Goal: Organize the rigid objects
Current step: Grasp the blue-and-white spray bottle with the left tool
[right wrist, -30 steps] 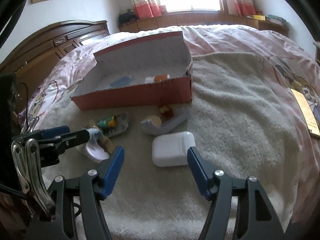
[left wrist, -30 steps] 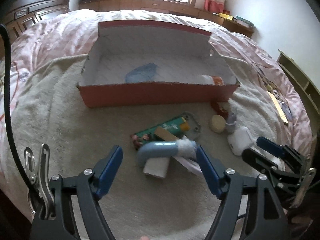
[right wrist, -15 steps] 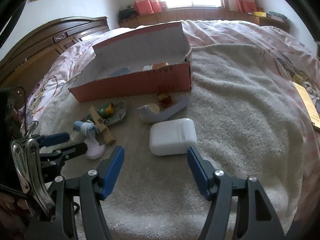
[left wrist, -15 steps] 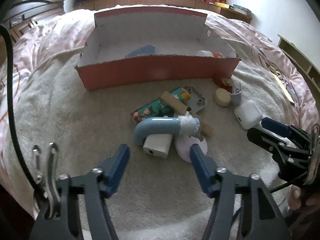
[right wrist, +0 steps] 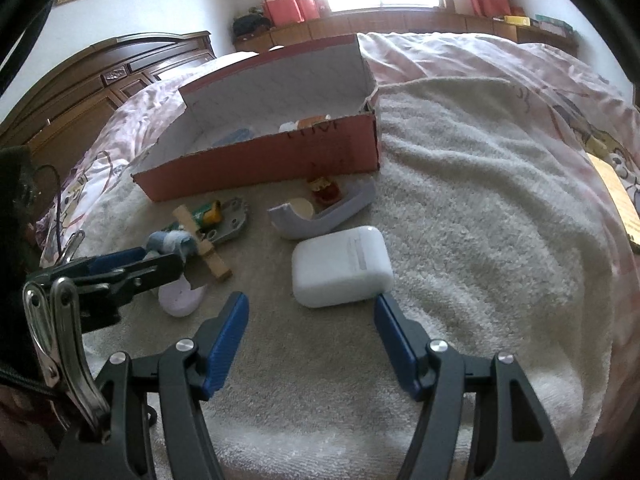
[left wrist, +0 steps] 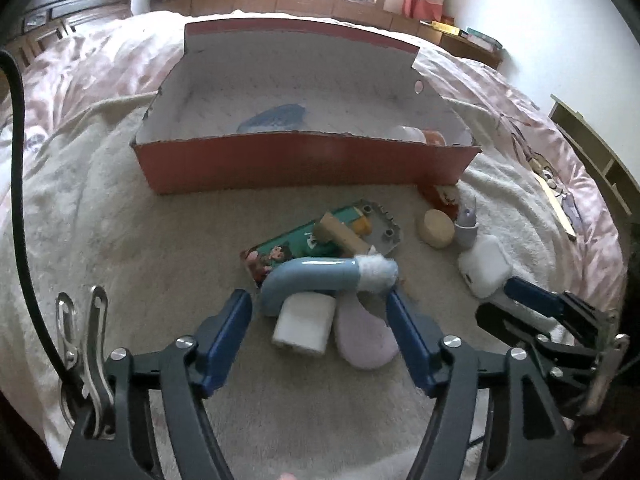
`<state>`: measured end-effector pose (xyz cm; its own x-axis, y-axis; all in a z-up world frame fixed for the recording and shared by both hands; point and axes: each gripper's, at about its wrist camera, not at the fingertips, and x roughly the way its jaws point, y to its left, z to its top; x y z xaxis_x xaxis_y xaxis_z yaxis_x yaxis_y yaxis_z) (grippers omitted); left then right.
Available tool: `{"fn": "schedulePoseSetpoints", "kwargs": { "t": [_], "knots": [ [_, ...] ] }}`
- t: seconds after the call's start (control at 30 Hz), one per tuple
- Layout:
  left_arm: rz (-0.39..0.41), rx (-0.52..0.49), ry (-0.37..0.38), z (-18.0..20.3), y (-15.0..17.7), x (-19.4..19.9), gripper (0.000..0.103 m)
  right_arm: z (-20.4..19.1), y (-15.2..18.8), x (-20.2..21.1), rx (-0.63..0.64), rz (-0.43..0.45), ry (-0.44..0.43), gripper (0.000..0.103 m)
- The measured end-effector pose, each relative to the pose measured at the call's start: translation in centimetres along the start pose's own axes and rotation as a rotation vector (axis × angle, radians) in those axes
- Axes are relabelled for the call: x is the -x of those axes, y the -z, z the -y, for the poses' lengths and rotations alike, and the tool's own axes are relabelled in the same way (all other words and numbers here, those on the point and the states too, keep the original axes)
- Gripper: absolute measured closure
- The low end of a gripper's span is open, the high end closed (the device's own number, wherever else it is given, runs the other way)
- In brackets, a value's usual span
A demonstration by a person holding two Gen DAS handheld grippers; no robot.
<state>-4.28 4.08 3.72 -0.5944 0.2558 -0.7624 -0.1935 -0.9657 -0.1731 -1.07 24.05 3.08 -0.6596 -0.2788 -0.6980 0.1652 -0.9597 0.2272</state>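
Observation:
A red cardboard box [left wrist: 304, 160] stands open on the bed's beige towel [left wrist: 160, 260], with a blue item [left wrist: 272, 118] and a white-orange item inside. My left gripper [left wrist: 320, 308] is open, its jaws either side of a bent blue tube [left wrist: 312, 274], a small white block [left wrist: 306, 322] and a lilac oval [left wrist: 366, 340]. My right gripper [right wrist: 310, 314] is open, just short of a white rounded case [right wrist: 340, 266]. The box also shows in the right wrist view [right wrist: 260, 160].
A green picture card [left wrist: 296, 244], a wooden block [left wrist: 340, 236], a grey studded plate [left wrist: 382, 226], a tan disc [left wrist: 435, 228] and a lilac scoop [right wrist: 324, 216] lie on the towel. A dark wooden headboard [right wrist: 100, 84] stands left. A book [right wrist: 618, 196] lies at right.
My left gripper has moved forward and lower onto the blue tube cluster. My right gripper has closed in on the white case. Both stay open.

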Motion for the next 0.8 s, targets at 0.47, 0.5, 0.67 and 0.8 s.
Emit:
{"fn": "schedulePoseSetpoints", "kwargs": {
  "t": [0.47, 0.5, 0.67, 0.8],
  "knots": [
    [0.019, 0.034, 0.005, 0.4, -0.7, -2.0, 0.018, 0.3, 0.1, -0.4, -0.014, -0.013, -0.004, 0.034],
    [0.013, 0.024, -0.007, 0.5, -0.5, -2.1, 0.018, 0.3, 0.2, -0.4, -0.013, -0.014, -0.004, 0.034],
    [0.023, -0.024, -0.027, 0.7, 0.0, -1.8, 0.021, 0.3, 0.2, -0.5, -0.012, -0.013, -0.004, 0.034],
    [0.036, -0.07, -0.033, 0.7, 0.3, -1.3, 0.027, 0.3, 0.2, -0.5, -0.013, -0.013, -0.004, 0.034]
  ]
}}
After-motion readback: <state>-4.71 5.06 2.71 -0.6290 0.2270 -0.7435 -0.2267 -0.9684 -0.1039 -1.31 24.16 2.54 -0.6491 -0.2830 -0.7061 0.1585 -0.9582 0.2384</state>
